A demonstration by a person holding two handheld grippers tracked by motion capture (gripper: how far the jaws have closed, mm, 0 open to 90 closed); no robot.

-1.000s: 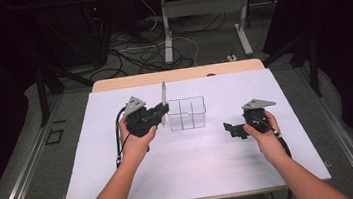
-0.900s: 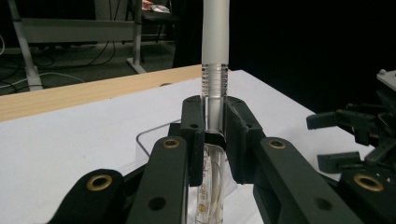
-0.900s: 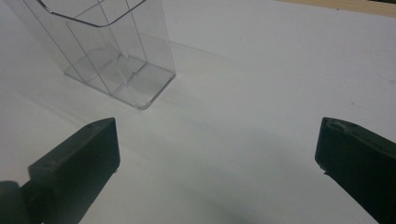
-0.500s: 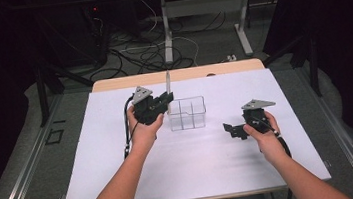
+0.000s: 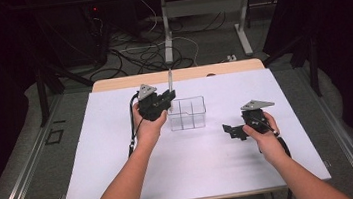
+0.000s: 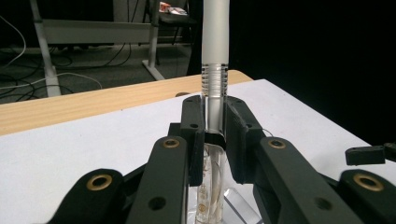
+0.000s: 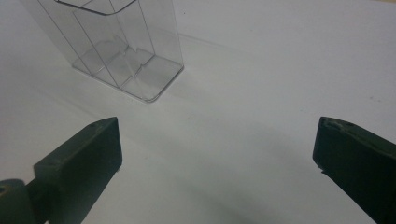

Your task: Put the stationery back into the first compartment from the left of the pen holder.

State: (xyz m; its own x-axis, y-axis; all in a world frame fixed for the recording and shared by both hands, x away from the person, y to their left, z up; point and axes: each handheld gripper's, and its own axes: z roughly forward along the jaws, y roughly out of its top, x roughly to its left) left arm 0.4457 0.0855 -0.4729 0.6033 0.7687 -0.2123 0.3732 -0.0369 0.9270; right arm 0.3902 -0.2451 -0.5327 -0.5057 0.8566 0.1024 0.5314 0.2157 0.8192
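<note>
A clear pen (image 6: 215, 70) with a frosted cap stands upright, clamped between the jaws of the left tongs (image 5: 163, 100) at the left edge of a clear divided box (image 5: 186, 113), its lower end down by the box wall. The box sits mid-back on the white surface (image 5: 198, 172). Well apart to the right, the right tongs (image 5: 232, 131) hang wide apart, empty, low over the surface.

Clear glossy plastic organizer (image 5: 186, 113), matt white table (image 5: 197, 167)
</note>
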